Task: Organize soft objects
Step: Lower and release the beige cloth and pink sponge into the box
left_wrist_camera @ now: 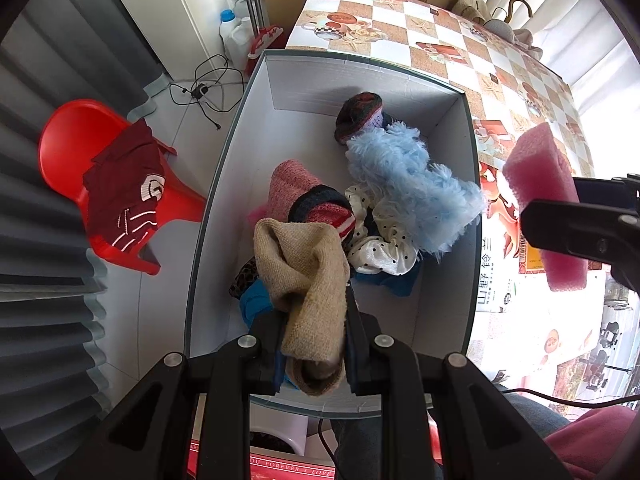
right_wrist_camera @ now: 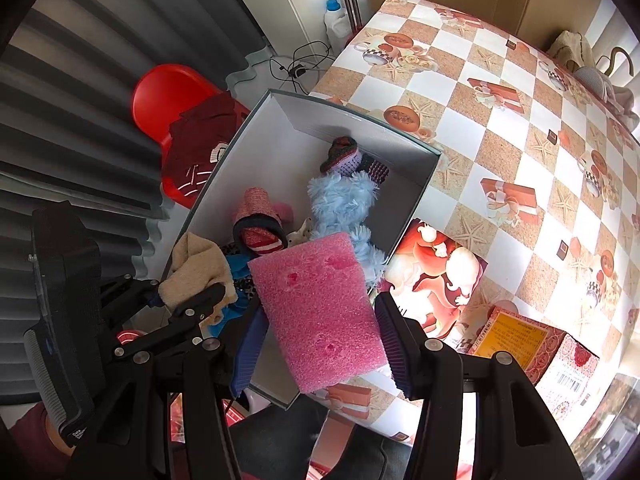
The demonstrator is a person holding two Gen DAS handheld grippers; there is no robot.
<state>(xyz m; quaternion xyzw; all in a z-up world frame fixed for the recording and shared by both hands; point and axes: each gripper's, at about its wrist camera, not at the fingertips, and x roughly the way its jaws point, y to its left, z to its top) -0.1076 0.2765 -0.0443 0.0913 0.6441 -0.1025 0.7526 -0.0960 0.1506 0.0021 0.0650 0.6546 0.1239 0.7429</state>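
A white-walled cardboard box (left_wrist_camera: 280, 80) holds several soft items: a fluffy light-blue piece (left_wrist_camera: 400, 184), a pink and red striped knit (left_wrist_camera: 312, 196), a white dotted cloth (left_wrist_camera: 380, 252) and a dark knit (left_wrist_camera: 360, 112) at the far end. My left gripper (left_wrist_camera: 312, 320) points straight down over the box's near end, shut on a beige knitted cloth (left_wrist_camera: 308, 268) that hangs between its fingers. My right gripper (right_wrist_camera: 318, 312) is shut on a pink foam sponge (right_wrist_camera: 320, 300) over the box's right rim (right_wrist_camera: 420, 184). In the right wrist view the left gripper (right_wrist_camera: 192, 296) and the beige cloth (right_wrist_camera: 196, 268) appear at left.
A red plastic chair (left_wrist_camera: 64, 136) with a maroon garment (left_wrist_camera: 120, 184) stands left of the box. The checked tablecloth (left_wrist_camera: 440, 40) spreads right and behind. Printed cartons (right_wrist_camera: 540, 344) lie at the near right. Cables (left_wrist_camera: 204, 88) and bottles (left_wrist_camera: 232, 32) are on the floor.
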